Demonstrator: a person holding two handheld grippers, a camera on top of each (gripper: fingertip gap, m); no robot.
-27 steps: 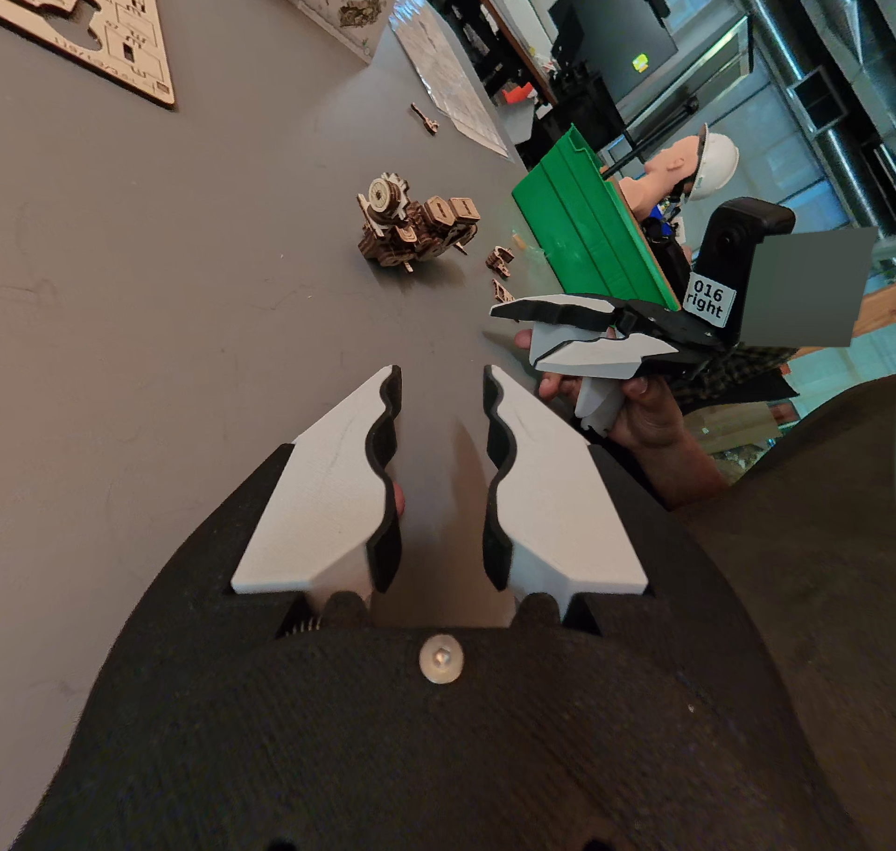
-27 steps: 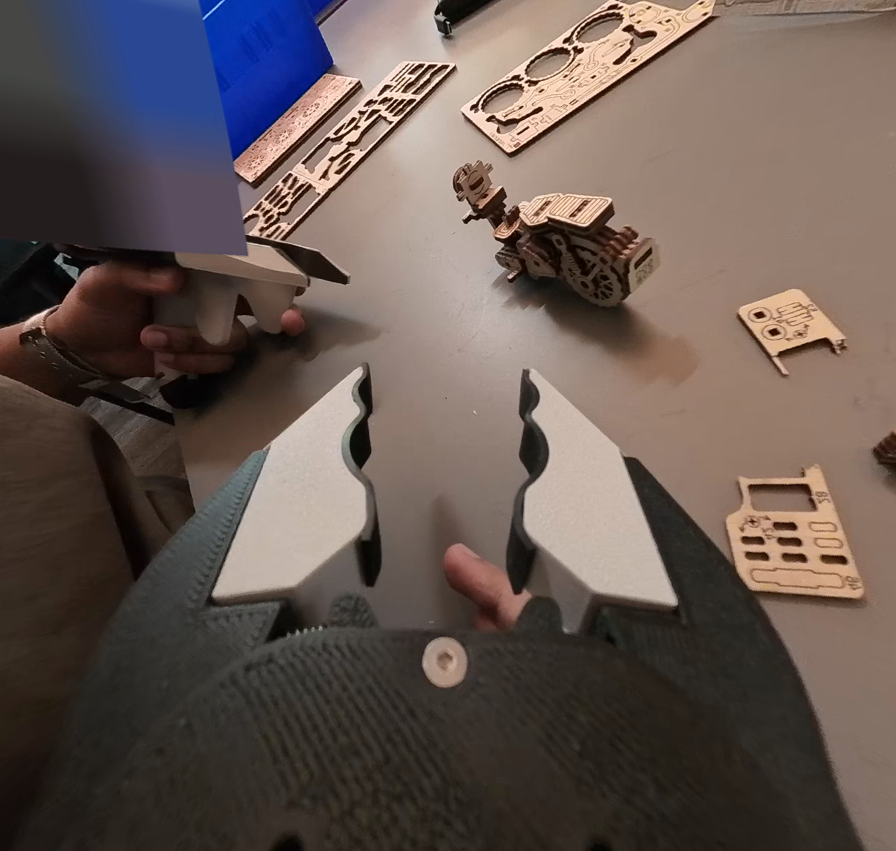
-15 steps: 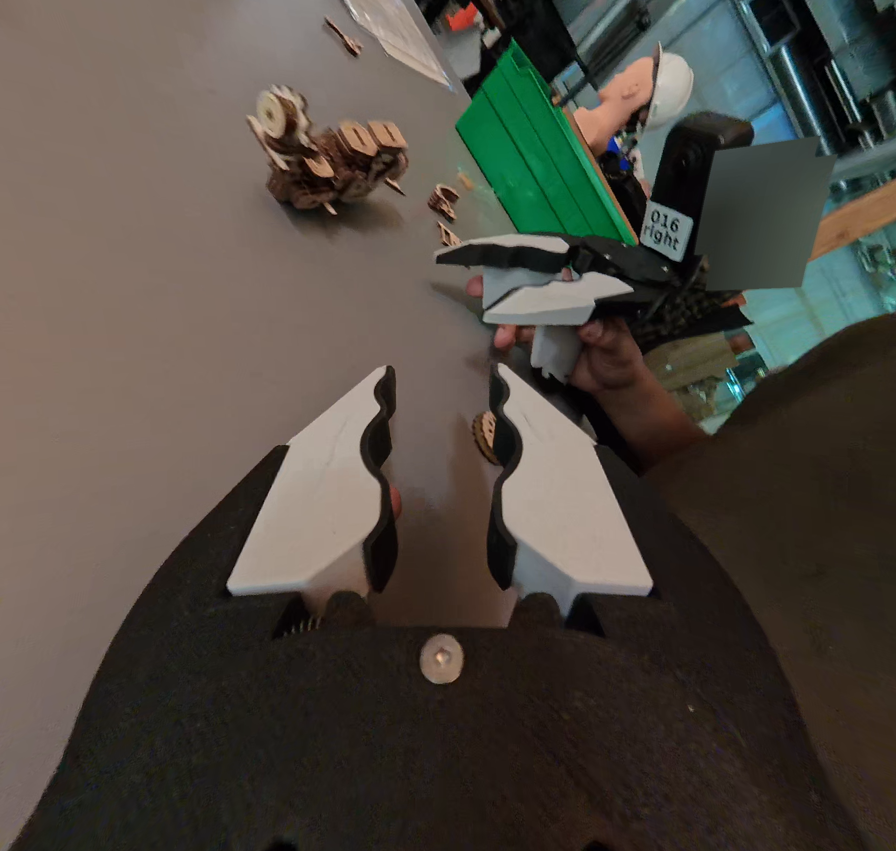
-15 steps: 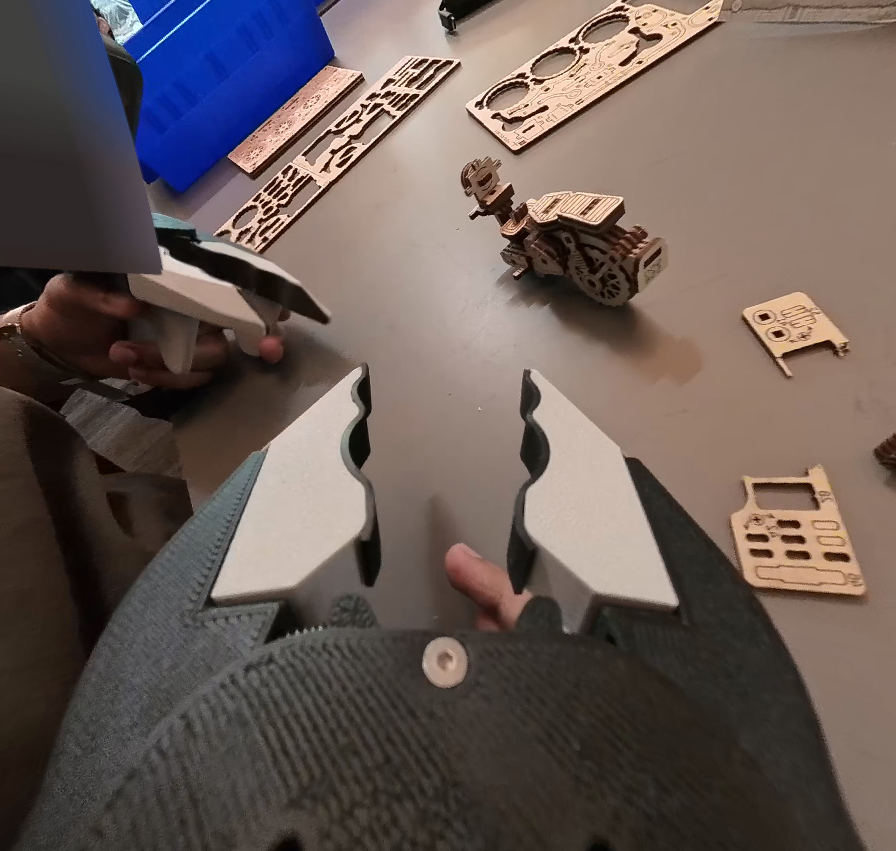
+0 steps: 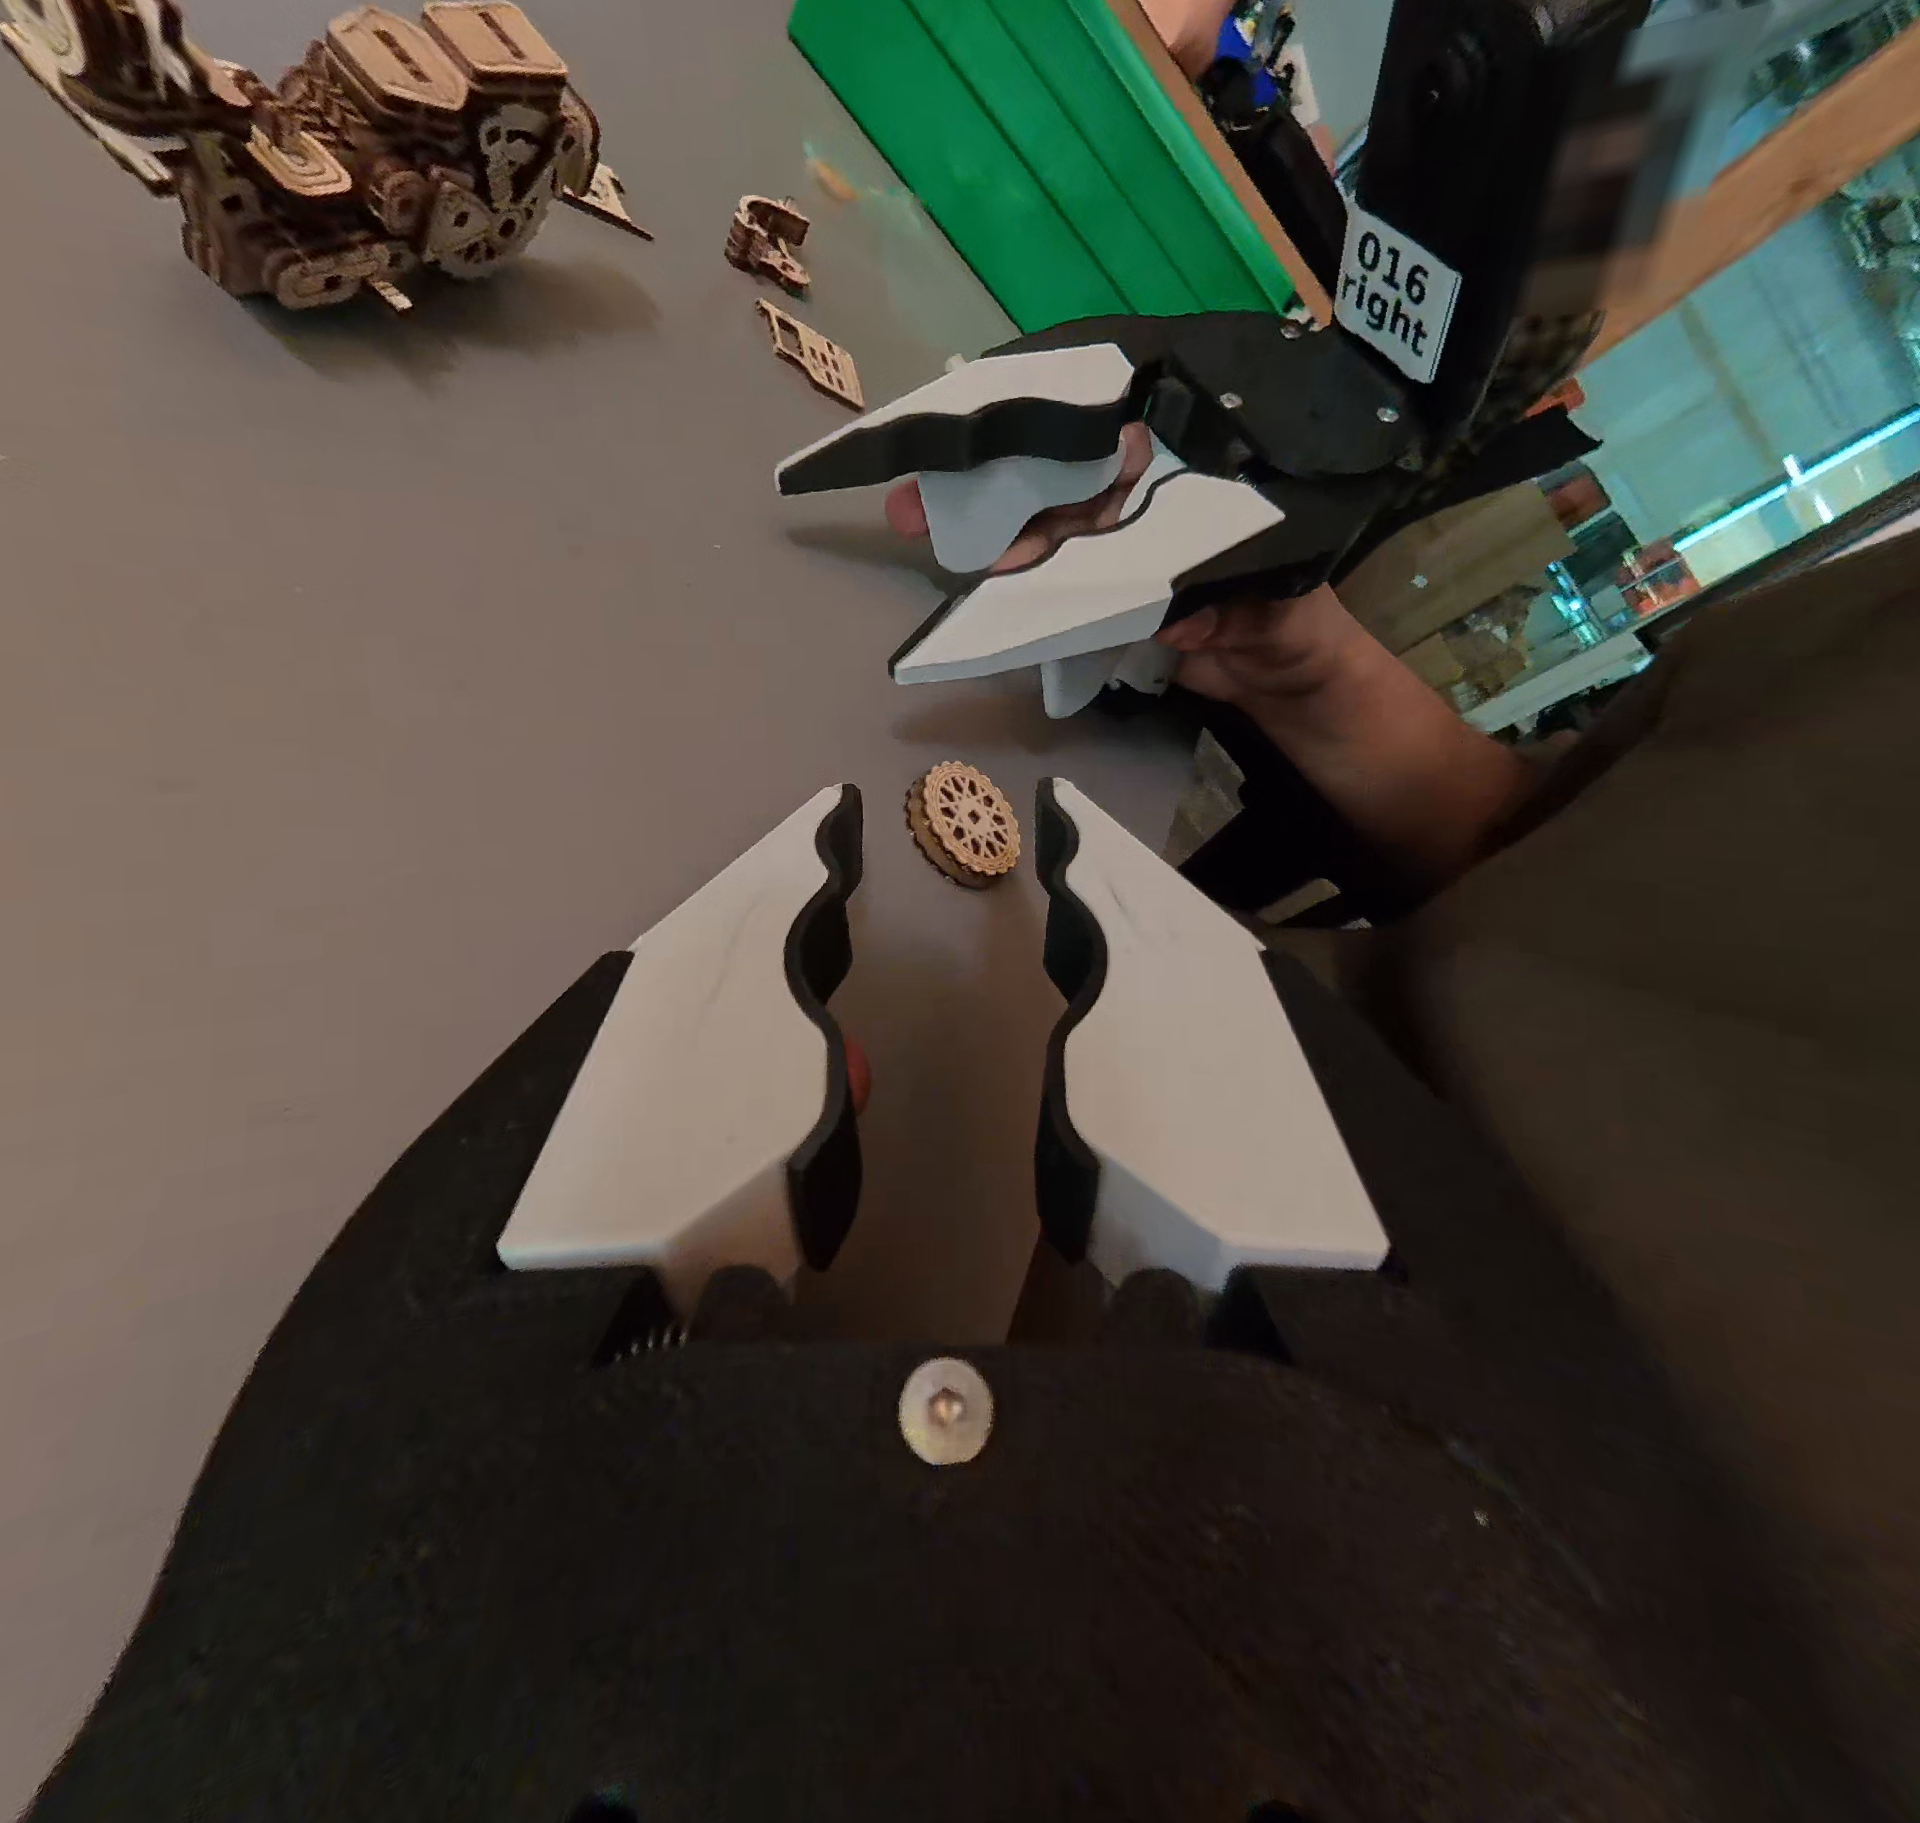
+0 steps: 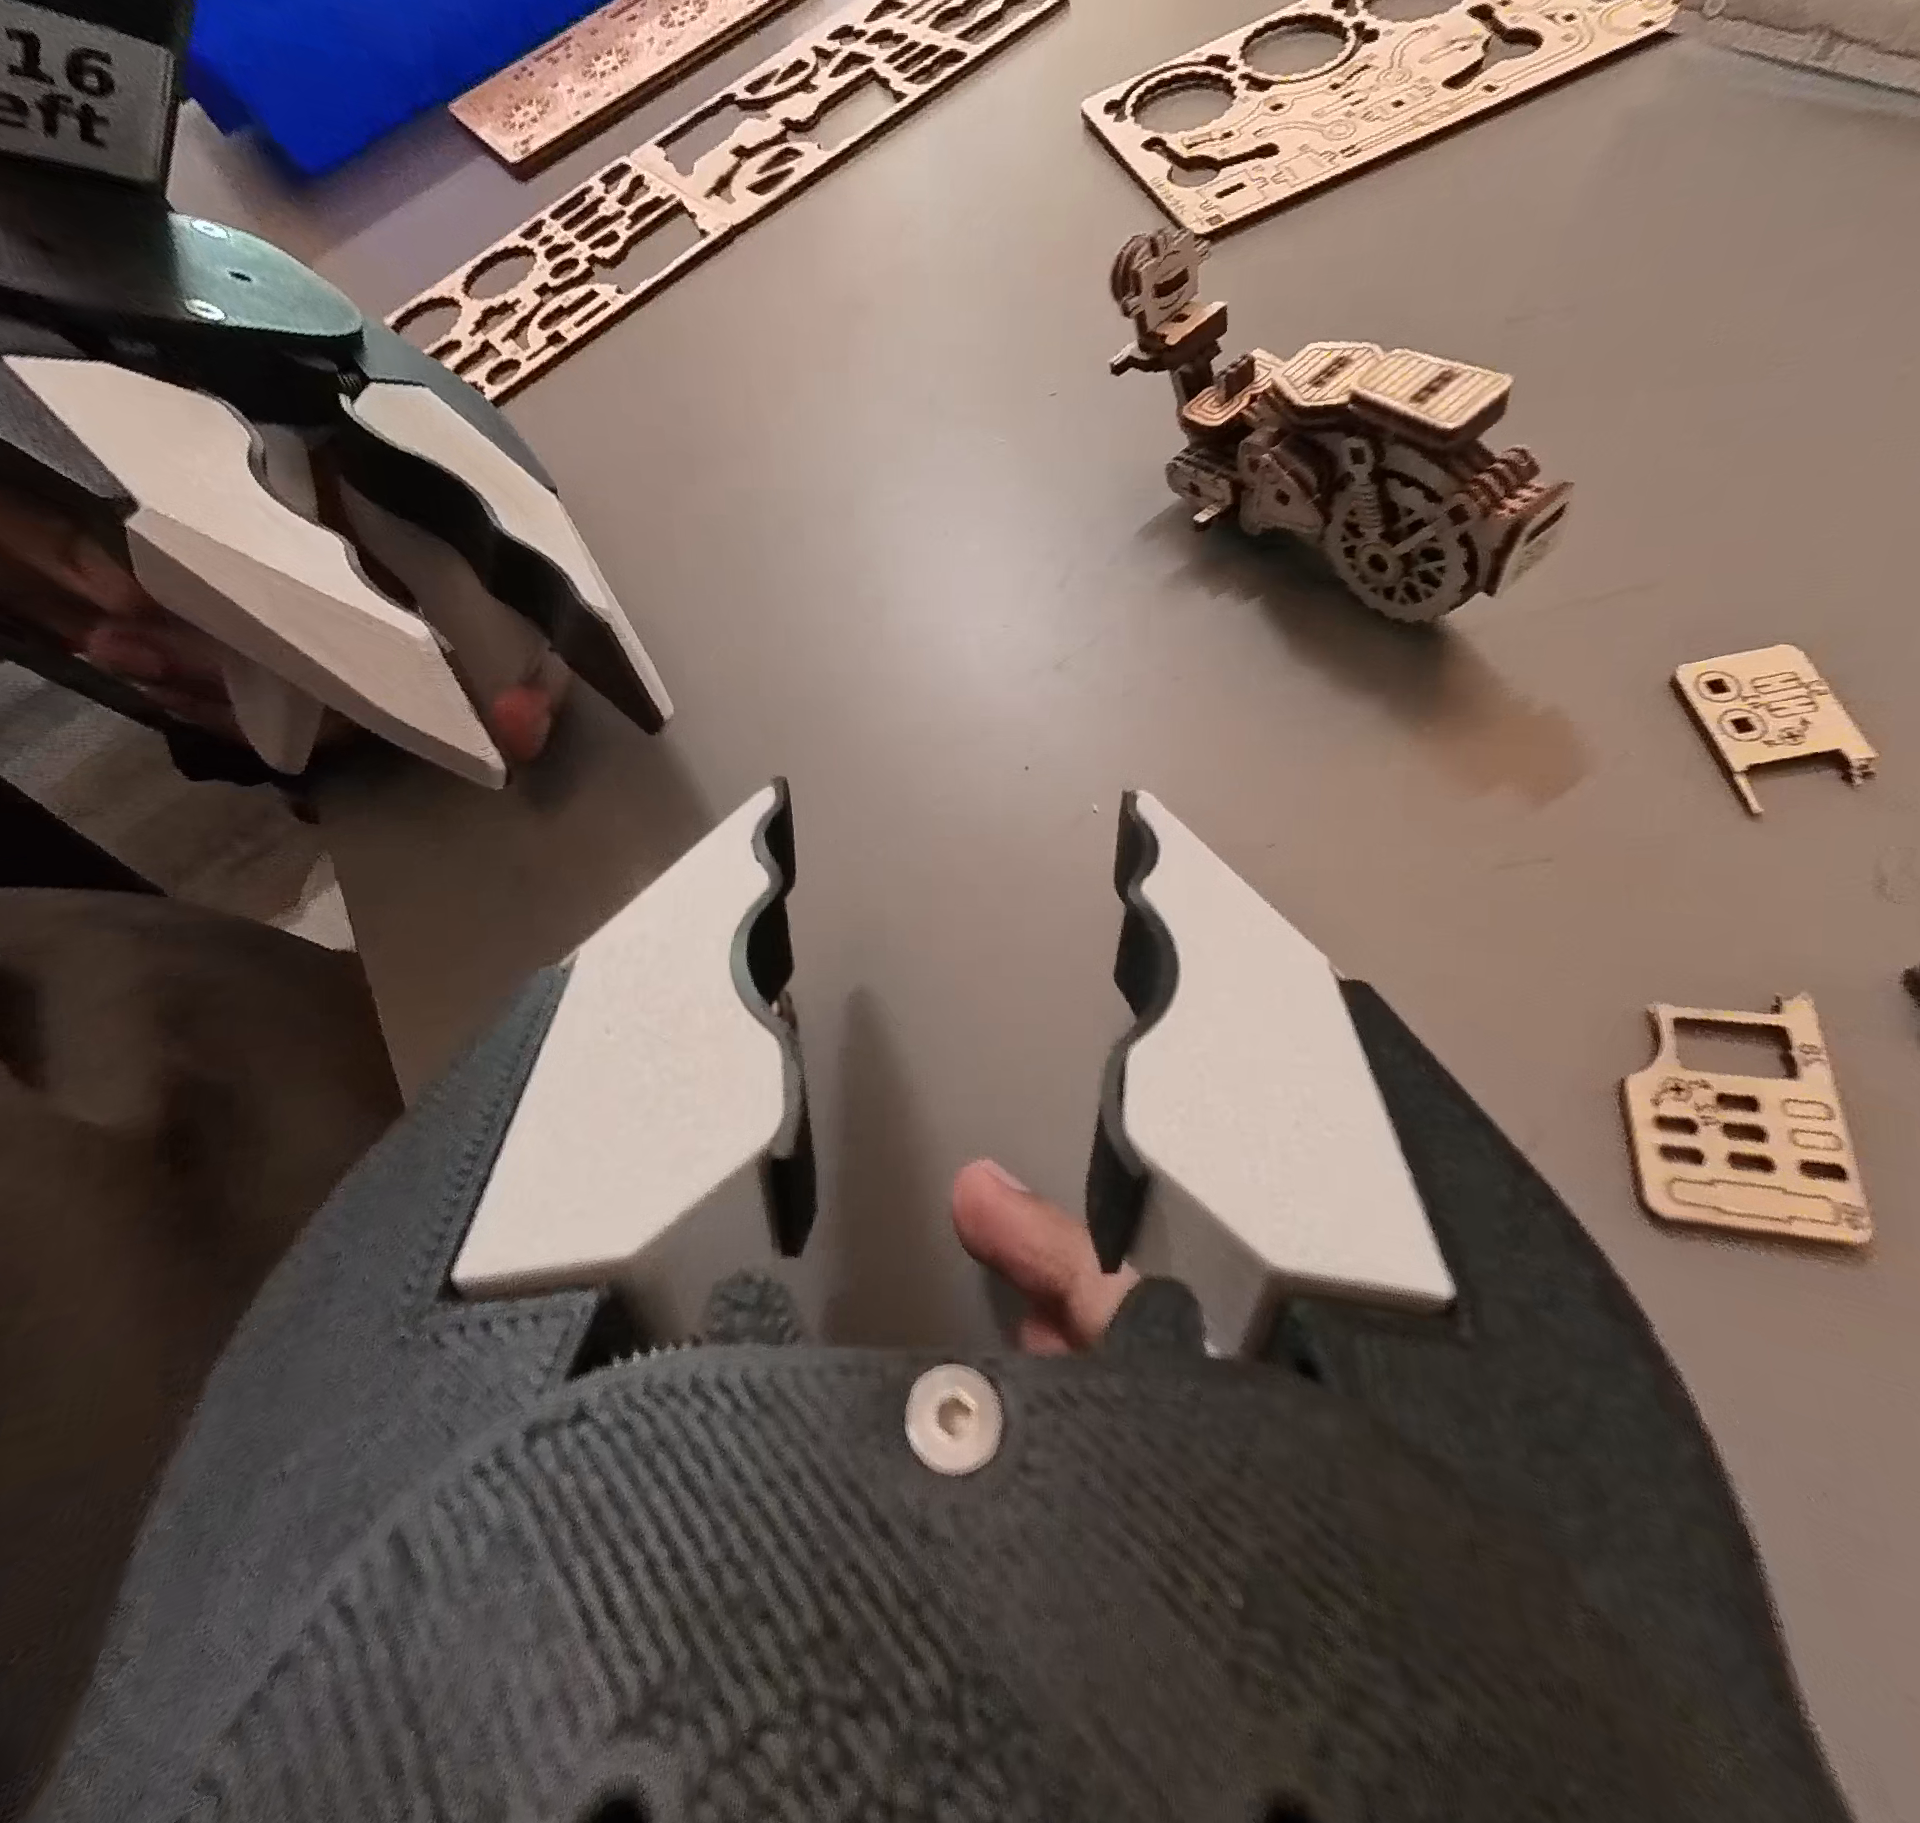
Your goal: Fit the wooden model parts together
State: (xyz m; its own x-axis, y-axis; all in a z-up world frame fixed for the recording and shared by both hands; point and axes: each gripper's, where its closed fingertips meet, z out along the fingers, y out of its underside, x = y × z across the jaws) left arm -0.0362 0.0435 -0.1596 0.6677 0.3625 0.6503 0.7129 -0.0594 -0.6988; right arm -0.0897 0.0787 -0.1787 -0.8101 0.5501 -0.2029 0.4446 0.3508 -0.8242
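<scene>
A small round wooden wheel (image 5: 964, 823) lies flat on the grey table (image 5: 364, 682), just in front of and between the fingertips of my left gripper (image 5: 948, 797), which is open and empty. The part-built wooden motorcycle model (image 5: 343, 142) stands farther off at the upper left; it also shows in the right wrist view (image 6: 1351, 464). My right gripper (image 6: 953, 802) is open and empty above bare table. It shows in the left wrist view (image 5: 842, 576) just beyond the wheel. The left gripper (image 6: 569, 747) shows at the left of the right wrist view; the wheel is hidden there.
Two flat cut-out parts (image 6: 1771, 719) (image 6: 1745, 1139) lie to the right of my right gripper. Part sheets (image 6: 727, 163) (image 6: 1382, 59) and a blue bin (image 6: 416, 7) lie at the back. A green bin (image 5: 1039, 111) and small loose parts (image 5: 769, 241) (image 5: 816, 355) are near the model.
My left gripper has swung toward the near right table edge, and the wheel has come into view between its fingertips. The right gripper has hardly moved. Both stay open.
</scene>
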